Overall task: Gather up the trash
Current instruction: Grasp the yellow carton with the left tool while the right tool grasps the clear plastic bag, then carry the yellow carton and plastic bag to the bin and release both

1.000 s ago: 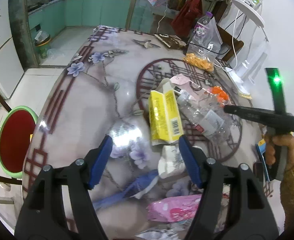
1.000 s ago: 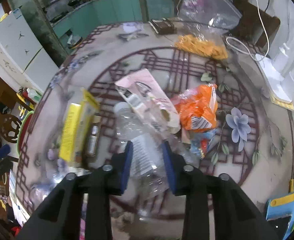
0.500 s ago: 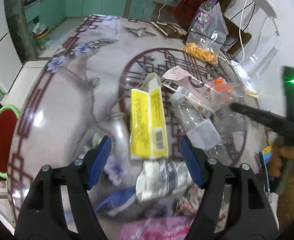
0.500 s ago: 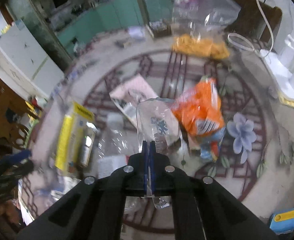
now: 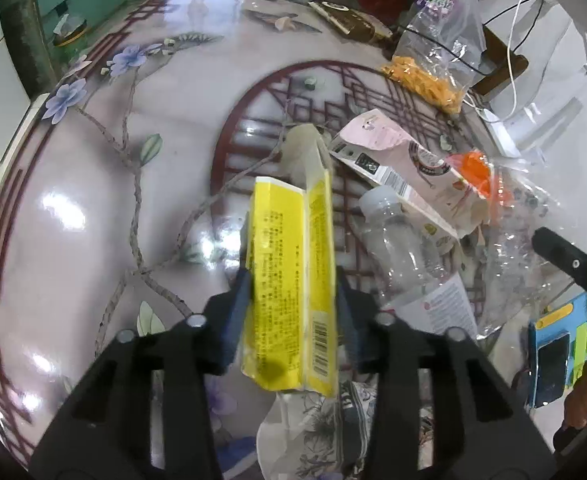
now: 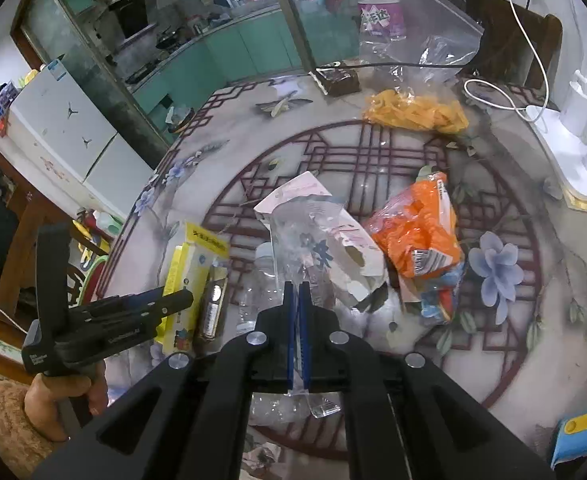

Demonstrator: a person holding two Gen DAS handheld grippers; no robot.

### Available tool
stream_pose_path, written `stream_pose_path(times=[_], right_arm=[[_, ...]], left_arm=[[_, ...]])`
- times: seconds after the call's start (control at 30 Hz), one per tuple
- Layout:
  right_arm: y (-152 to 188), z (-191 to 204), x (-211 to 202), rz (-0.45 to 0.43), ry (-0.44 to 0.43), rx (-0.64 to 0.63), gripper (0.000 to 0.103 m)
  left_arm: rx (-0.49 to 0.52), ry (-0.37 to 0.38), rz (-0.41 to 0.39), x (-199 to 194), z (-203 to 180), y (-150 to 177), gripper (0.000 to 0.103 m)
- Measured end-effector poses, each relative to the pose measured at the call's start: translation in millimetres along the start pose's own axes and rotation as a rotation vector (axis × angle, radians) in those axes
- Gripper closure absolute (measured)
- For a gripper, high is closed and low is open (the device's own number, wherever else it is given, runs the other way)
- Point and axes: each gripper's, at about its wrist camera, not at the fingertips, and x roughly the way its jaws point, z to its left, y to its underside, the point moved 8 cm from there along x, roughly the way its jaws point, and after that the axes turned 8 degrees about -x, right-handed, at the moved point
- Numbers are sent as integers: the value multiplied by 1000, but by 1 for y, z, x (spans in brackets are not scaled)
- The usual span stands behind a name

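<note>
1. Two pieces of trash are in my fingers at once. My left gripper (image 5: 291,300) is closing round the yellow carton (image 5: 293,276); its blue pads sit against the carton's two sides, low near the barcode end, while the open flap end points away over the round table (image 5: 93,168).
2. My right gripper (image 6: 298,308) is pinched fully together on a clear plastic bag (image 6: 305,240), which stands up in front of the fingers above the pile.
3. To finish the left grab well, I judge I should squeeze only until the cardboard stops giving, then lift straight up so it clears the clear bottle (image 5: 397,240) beside it.
4. The rest of the pile lies near: a pink torn box (image 6: 333,232) and an orange wrapper (image 6: 417,232).
5. Hard to tell: whether the carton has left the tabletop, what lies beneath it, and where any bin stands; none shows in either view.
</note>
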Motion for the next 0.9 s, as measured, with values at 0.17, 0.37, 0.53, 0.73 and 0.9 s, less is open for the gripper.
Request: stream_pose_path(times=[0.17, 0.37, 0.53, 0.73, 0.9], right_arm=[[-1, 10, -3, -15, 0, -11, 101], [-6, 26, -19, -67, 10, -34, 101], [-6, 42, -31, -93, 18, -65, 101], [-7, 61, -46, -123, 21, -92, 101], [-8, 80, -57, -147, 25, -118, 101]], left_arm=[[30, 9, -52, -21, -4, -3, 69], [82, -28, -200, -78, -16, -13, 68], [117, -44, -302, -123, -24, -14, 68], [150, -60, -391, -165, -26, -8, 68], [150, -52, -430, -188, -18, -1, 68]])
